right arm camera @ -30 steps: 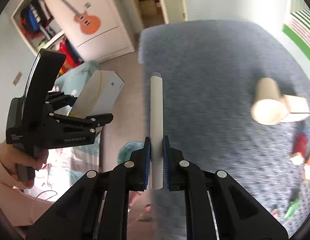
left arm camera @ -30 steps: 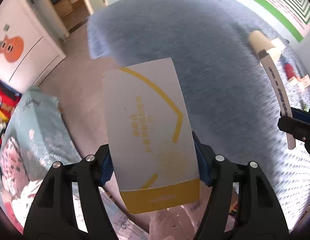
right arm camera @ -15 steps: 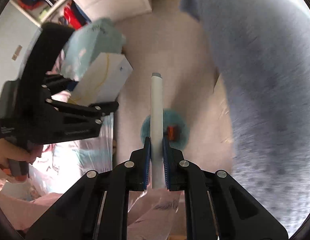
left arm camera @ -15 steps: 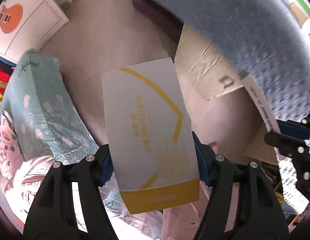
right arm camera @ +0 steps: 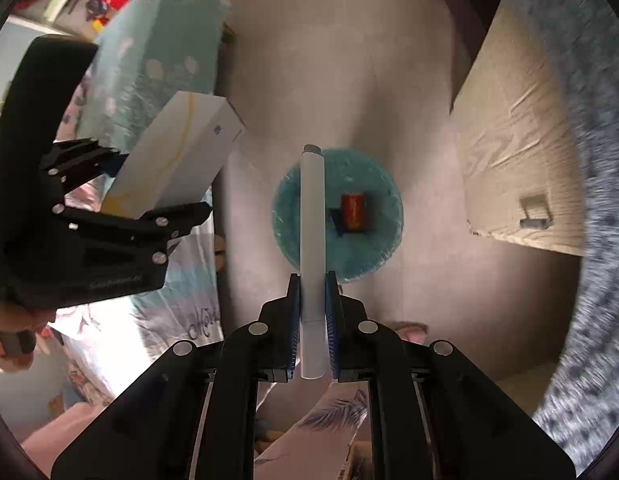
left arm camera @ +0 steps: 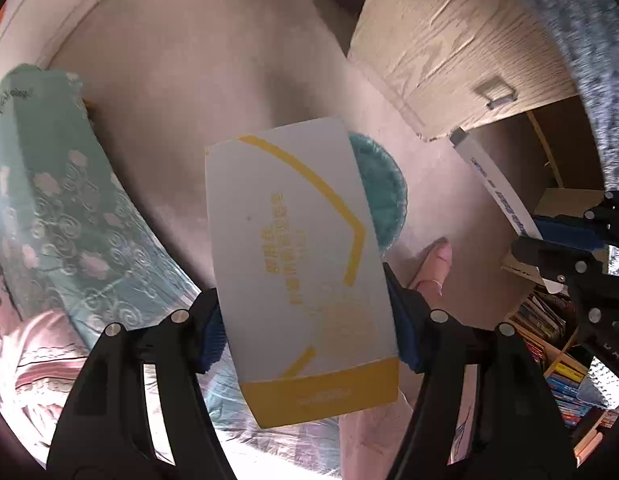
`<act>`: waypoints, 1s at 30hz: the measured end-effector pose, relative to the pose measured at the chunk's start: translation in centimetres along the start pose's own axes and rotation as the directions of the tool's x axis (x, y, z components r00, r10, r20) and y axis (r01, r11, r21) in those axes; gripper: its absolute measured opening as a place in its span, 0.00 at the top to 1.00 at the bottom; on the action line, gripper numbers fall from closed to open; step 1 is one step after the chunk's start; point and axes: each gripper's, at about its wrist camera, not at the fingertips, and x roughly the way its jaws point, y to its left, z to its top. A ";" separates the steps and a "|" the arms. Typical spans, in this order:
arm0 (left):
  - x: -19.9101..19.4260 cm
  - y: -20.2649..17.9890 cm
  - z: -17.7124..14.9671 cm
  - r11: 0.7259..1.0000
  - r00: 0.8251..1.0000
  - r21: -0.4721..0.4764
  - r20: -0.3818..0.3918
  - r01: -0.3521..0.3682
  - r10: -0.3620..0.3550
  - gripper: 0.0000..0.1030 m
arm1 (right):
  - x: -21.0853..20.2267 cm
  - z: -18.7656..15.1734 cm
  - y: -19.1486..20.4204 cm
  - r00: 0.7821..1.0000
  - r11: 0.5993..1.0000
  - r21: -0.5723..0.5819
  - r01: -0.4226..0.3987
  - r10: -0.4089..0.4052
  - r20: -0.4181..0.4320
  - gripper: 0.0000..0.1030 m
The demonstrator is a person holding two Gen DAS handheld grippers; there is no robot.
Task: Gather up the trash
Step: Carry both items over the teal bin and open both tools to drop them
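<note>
In the left wrist view, the left tool grips a white and yellow carton by its long sides, the blue pads pressed against both edges. The carton stands up along the fingers with its yellow band nearest the camera. Behind its far right corner, the rim of a teal bin shows on the pale floor. To the left lies a teal flowered bedcover. At the right edge the right tool comes into view, clamped on a white tube with blue print. Beyond it stands a wooden cabinet door with a small metal handle, and low at the right are shelves of books. A bare foot rests on the floor just right of the carton.

In the right wrist view, the right tool is closed narrowly on the white tube, which stands straight up between the pads. The tube's far end overlaps the teal bin on the floor below; a red can lies inside the bin. At the left, the left tool holds the carton tilted, well left of the bin and in front of the bedcover. A hand holds that tool's handle at the lower left edge. The cabinet door fills the right side.
</note>
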 end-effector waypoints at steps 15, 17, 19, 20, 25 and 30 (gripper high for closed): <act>5.8 0.7 0.3 1.000 0.997 -0.003 -0.077 -0.024 0.023 0.25 | 3.0 2.1 -1.6 0.999 1.000 0.026 0.010 -0.009 -0.037 0.47; 5.6 0.8 0.2 1.000 0.997 -0.006 -0.072 -0.022 0.022 0.25 | 2.8 2.1 -1.8 0.999 1.000 0.025 0.006 -0.005 -0.033 0.47; 5.4 0.9 0.1 1.000 0.997 -0.014 -0.069 -0.015 0.014 0.24 | 2.3 2.0 -1.8 1.000 1.000 0.024 0.008 -0.007 -0.027 0.47; 5.2 0.9 0.1 1.000 0.998 -0.017 -0.068 -0.011 0.010 0.24 | 2.1 1.9 -1.9 1.000 1.000 0.024 0.011 -0.010 -0.025 0.47; 4.4 0.8 0.0 1.000 0.998 -0.018 -0.056 -0.009 0.008 0.24 | 1.6 1.7 -1.8 1.000 1.000 0.016 0.010 -0.009 -0.021 0.47; 2.1 0.8 -0.5 1.000 0.999 -0.004 -0.032 -0.020 0.020 0.24 | -1.1 1.2 -0.7 1.000 1.000 -0.001 0.001 -0.001 0.008 0.47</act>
